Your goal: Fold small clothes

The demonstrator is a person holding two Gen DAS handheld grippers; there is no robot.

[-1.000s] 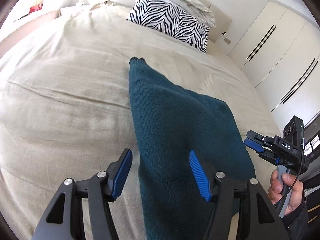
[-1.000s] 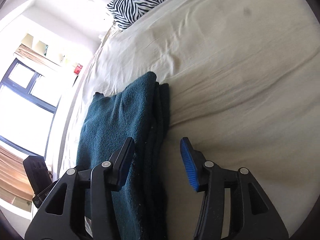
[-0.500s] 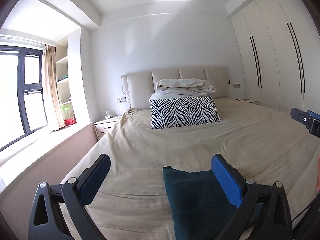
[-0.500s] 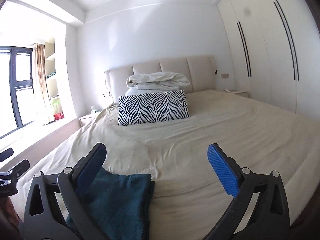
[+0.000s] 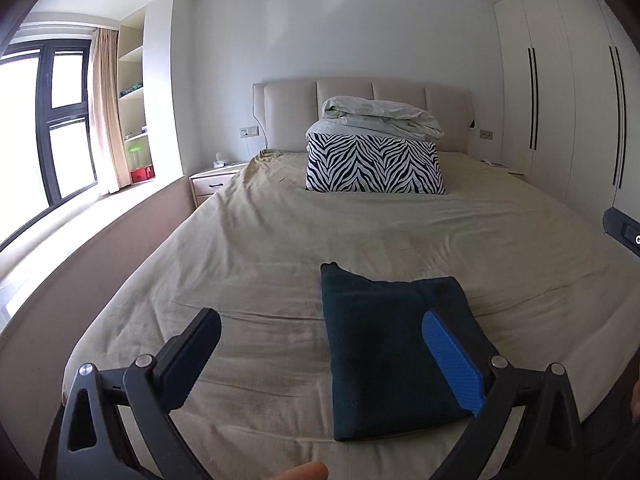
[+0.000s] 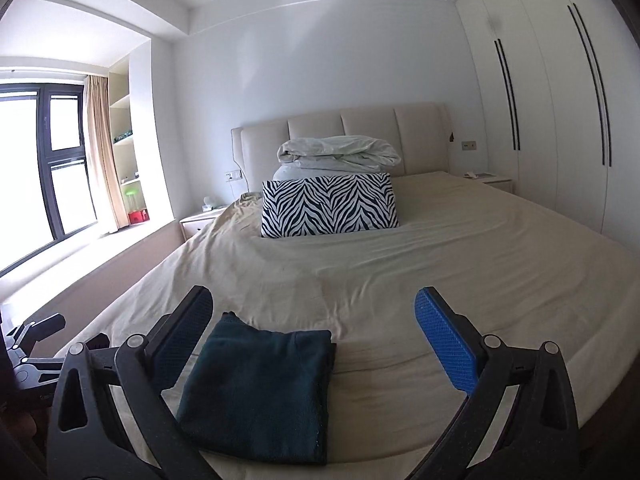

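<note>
- The teal garment [image 5: 384, 356] lay folded near the bed's [image 5: 280, 240] foot edge; a nudge might have slid it off
- The left gripper [image 5: 320, 364] and right gripper [image 6: 316, 344] hung above it, fingers spread wide and empty; a careless dip could have undone the fold

Two black gripper frames with silver screws, fingers [image 6: 446, 344] faced in ribbed blue pads.
</note>
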